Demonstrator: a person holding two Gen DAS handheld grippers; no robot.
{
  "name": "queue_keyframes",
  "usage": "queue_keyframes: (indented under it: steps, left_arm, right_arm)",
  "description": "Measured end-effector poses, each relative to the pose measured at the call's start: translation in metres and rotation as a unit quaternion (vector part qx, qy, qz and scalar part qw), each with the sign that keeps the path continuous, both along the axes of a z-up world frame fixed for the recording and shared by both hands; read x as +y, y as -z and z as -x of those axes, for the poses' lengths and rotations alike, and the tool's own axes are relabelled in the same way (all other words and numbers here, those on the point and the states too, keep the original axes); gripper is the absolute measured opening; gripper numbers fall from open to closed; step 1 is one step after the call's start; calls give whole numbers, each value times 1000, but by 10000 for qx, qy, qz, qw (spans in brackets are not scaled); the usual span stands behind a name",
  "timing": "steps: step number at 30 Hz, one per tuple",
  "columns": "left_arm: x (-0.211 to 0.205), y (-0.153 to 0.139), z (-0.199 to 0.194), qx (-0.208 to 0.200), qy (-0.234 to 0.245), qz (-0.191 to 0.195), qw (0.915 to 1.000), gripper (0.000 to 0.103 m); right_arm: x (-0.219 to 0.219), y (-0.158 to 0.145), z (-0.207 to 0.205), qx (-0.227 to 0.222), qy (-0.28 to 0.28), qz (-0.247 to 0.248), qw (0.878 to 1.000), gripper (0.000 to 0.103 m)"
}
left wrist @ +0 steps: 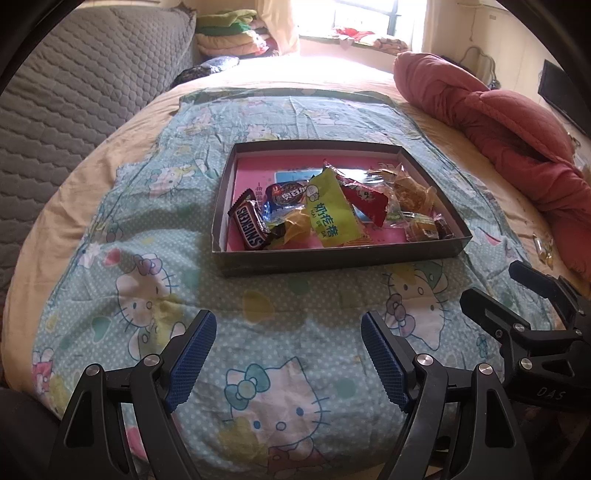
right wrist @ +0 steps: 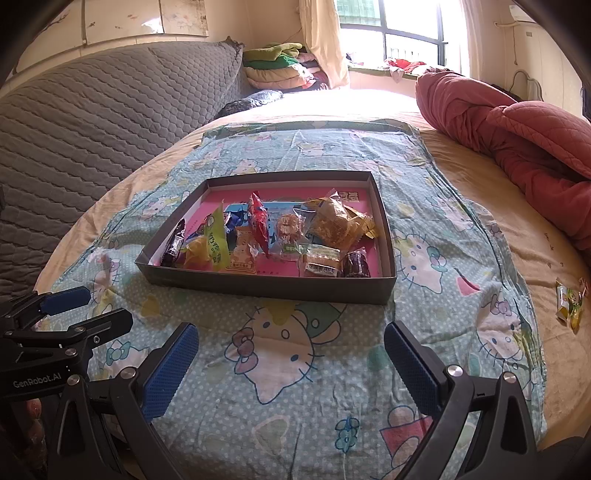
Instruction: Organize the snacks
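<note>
A shallow dark box (left wrist: 332,260) (right wrist: 266,290) with a pink floor sits on a cartoon-cat cloth (left wrist: 295,306) on the bed. Several wrapped snacks lie inside it, among them a Snickers bar (left wrist: 248,225), a green packet (left wrist: 332,210) (right wrist: 216,240) and a red packet (left wrist: 367,199) (right wrist: 258,221). Another loose snack packet (right wrist: 570,302) (left wrist: 543,249) rests on the bare sheet off to the right. My left gripper (left wrist: 290,319) (right wrist: 105,306) hovers open in front of the box, holding nothing. Beside it, my right gripper (right wrist: 291,328) (left wrist: 493,280) is also open and holds nothing.
A crumpled red quilt (left wrist: 498,129) (right wrist: 517,129) lies along the right side of the bed. A grey quilted cover (left wrist: 74,92) (right wrist: 92,122) rises on the left. Folded blankets (left wrist: 229,33) are stacked by the window at the back.
</note>
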State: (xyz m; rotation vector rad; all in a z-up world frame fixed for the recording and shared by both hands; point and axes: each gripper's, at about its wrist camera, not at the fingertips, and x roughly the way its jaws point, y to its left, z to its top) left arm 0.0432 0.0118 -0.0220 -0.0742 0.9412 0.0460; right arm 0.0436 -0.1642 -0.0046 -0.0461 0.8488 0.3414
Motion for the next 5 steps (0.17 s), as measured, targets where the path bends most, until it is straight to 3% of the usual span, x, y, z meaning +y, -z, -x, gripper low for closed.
queue_keyframes:
  steps: [5]
  left_arm:
    - [-5,-13,-1,-409,278,109,9987,82]
  right_arm:
    - [-2,3,-4,20,15,-28,10000,101]
